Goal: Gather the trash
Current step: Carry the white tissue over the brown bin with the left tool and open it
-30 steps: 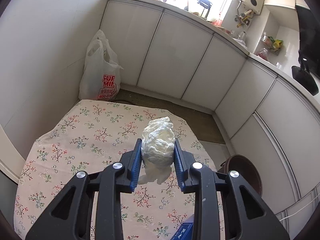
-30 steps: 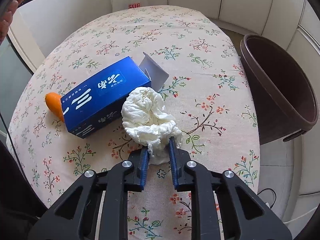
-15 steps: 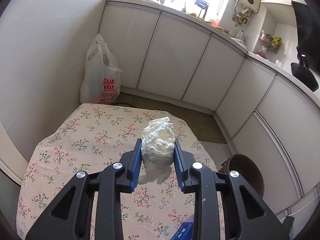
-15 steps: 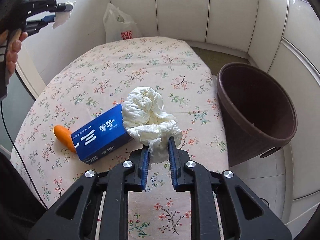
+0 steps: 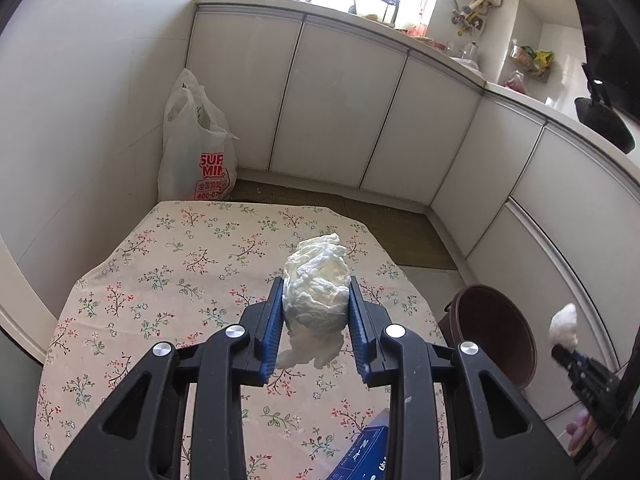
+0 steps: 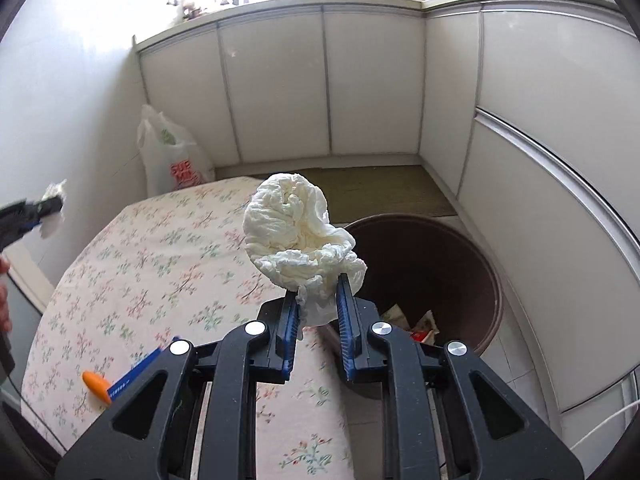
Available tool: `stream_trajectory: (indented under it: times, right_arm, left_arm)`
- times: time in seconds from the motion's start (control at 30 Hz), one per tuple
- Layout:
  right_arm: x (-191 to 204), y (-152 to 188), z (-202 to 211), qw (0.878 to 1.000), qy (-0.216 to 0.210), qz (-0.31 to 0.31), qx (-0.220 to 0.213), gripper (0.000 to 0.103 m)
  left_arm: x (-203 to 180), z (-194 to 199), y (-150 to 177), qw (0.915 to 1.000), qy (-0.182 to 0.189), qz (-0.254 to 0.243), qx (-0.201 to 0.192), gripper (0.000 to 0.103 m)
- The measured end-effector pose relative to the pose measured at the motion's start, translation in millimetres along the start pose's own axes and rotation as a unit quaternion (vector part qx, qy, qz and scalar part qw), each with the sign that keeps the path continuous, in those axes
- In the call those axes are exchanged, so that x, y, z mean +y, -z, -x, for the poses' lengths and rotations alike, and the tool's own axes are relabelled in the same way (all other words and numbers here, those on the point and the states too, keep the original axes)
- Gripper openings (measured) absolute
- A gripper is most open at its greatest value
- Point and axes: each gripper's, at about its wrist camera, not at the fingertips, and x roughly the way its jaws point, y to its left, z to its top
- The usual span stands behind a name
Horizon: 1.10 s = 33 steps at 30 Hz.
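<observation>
1. My left gripper (image 5: 316, 320) has its blue ribbed fingers (image 5: 270, 332) clenched on a crumpled white tissue wad (image 5: 316, 288), held in the air above the tabletop (image 5: 160, 280).
2. My right gripper (image 6: 318, 322) grips a second tissue wad (image 6: 296, 236) by its lower tail; the loose, wrinkled bulk billows above the fingertips.
3. The second wad hangs by the tabletop's edge, in front of the brown round plastic bin (image 6: 460, 264), which stands on the floor just beside the tabletop. Paper scraps (image 6: 416, 322) lie in the bin.
4. A floral cloth covers the tabletop. A blue carton (image 6: 134, 372) and an orange object (image 6: 96, 388), touching each other, rest on it near me.
5. A white plastic shopping bag (image 5: 196, 148) with red print stands on the floor against the white cabinets (image 5: 336, 108).
</observation>
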Motion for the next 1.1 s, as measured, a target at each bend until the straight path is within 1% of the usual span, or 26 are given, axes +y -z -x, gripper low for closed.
stream_trajectory:
  times: [0.17, 0.3, 0.37, 0.4, 0.43, 0.47, 0.5, 0.6, 0.67, 0.73, 0.77, 0.83, 0.9, 0.97, 1.0, 1.03, 1.1]
  right_arm:
    - [-37, -15, -17, 0.997, 0.050, -0.050, -0.030, 0.017]
    - [-53, -16, -36, 0.996, 0.070, -0.053, -0.030, 0.019]
    - [-61, -15, -44, 0.995, 0.079, -0.058, -0.022, 0.025]
    - [-64, -16, -45, 0.995, 0.077, -0.061, -0.022, 0.039]
    - [-67, -17, -45, 0.995, 0.076, -0.066, -0.026, 0.056]
    - [-69, -17, -43, 0.994, 0.077, -0.069, -0.033, 0.062]
    - [-72, -18, -41, 0.994, 0.077, -0.071, -0.040, 0.067]
    - [-84, -20, -34, 0.992, 0.078, -0.081, -0.051, 0.071]
    - [-94, -21, -27, 0.990, 0.080, -0.102, -0.064, 0.075]
    - [-105, -20, -17, 0.985, 0.083, -0.129, -0.077, 0.084]
    - [-110, -20, -11, 0.983, 0.089, -0.139, -0.084, 0.086]
    - [-119, -19, -2, 0.977, 0.113, -0.152, -0.095, 0.093]
    - [-129, -16, 6, 0.972, 0.149, -0.153, -0.098, 0.096]
    - [-140, -12, 14, 0.963, 0.204, -0.148, -0.096, 0.096]
    - [-147, -9, 17, 0.958, 0.227, -0.147, -0.092, 0.096]
    - [-155, -7, 17, 0.956, 0.240, -0.150, -0.082, 0.096]
    - [-170, -4, 16, 0.954, 0.246, -0.162, -0.056, 0.096]
  left_arm:
    - [-16, -5, 19, 0.9998, 0.000, -0.012, 0.014, 0.031]
    - [-31, -12, 35, 0.9994, 0.005, -0.009, 0.032, 0.031]
    - [-40, -16, 42, 0.9992, 0.010, -0.002, 0.039, 0.031]
    - [-44, -20, 45, 0.9990, 0.013, 0.002, 0.042, 0.031]
    - [-49, -23, 46, 0.9988, 0.017, 0.007, 0.046, 0.031]
    - [-54, -26, 48, 0.9984, 0.022, 0.015, 0.051, 0.031]
    - [-59, -31, 48, 0.9976, 0.032, 0.025, 0.057, 0.031]
    - [-82, -42, 48, 0.9952, 0.054, 0.041, 0.070, 0.031]
    - [-103, -46, 45, 0.9944, 0.067, 0.035, 0.073, 0.031]
    - [-127, -48, 41, 0.9939, 0.081, 0.022, 0.071, 0.032]
    - [-140, -50, 39, 0.9937, 0.086, 0.014, 0.070, 0.032]
    - [-167, -54, 33, 0.9929, 0.097, -0.004, 0.069, 0.032]
    - [-195, -59, 28, 0.9915, 0.109, -0.022, 0.067, 0.032]
    - [-222, -64, 23, 0.9899, 0.117, -0.045, 0.067, 0.032]
    - [-234, -66, 21, 0.9892, 0.119, -0.056, 0.065, 0.032]
    - [-247, -69, 20, 0.9883, 0.122, -0.066, 0.064, 0.032]
    - [-269, -75, 17, 0.9855, 0.131, -0.083, 0.068, 0.032]
